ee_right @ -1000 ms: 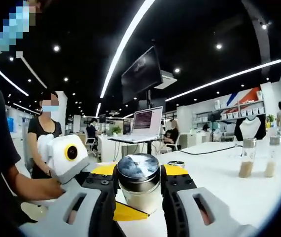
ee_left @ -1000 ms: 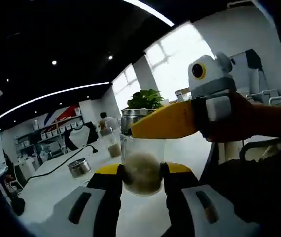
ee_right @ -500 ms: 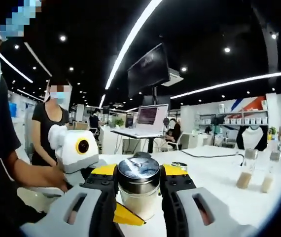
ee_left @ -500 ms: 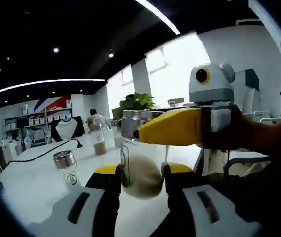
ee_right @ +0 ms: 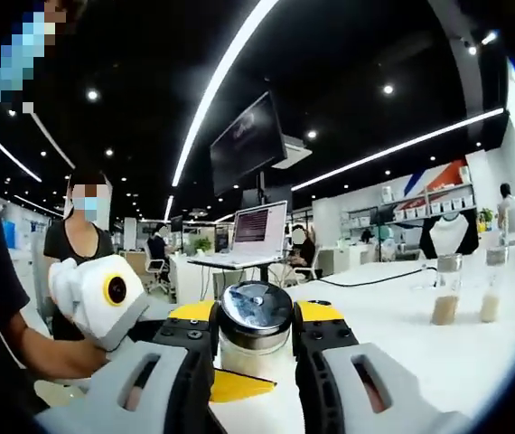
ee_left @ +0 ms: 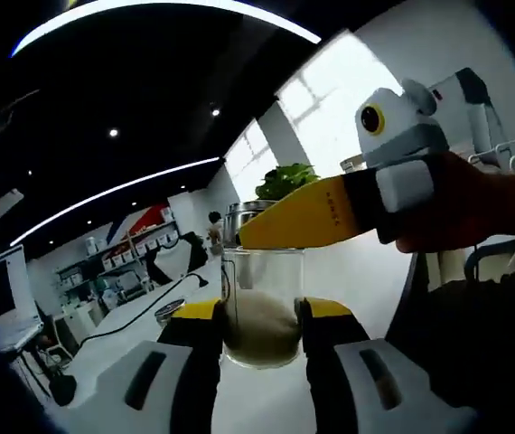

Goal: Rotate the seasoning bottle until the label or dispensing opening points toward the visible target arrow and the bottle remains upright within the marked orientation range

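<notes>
Seasoning bottle (ee_right: 256, 330), two grippers (ee_left: 259, 336) (ee_right: 255, 345) gripping

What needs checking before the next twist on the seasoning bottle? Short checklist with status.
1. Left gripper holds the seasoning bottle at its lower glass body: ok, jaws closed on both sides.
2. Right gripper holds just below the metal cap: ok, jaws closed on the bottle.
3. Bottle upright: cannot tell, both views roll with the hands.
4. Target arrow and marked range located: cannot tell, neither can be made out.
5. Label or dispensing opening heading: cannot tell, no label readable.
6. Nearby bottles on the white table clear of the grippers: ok, they stand well apart.
</notes>
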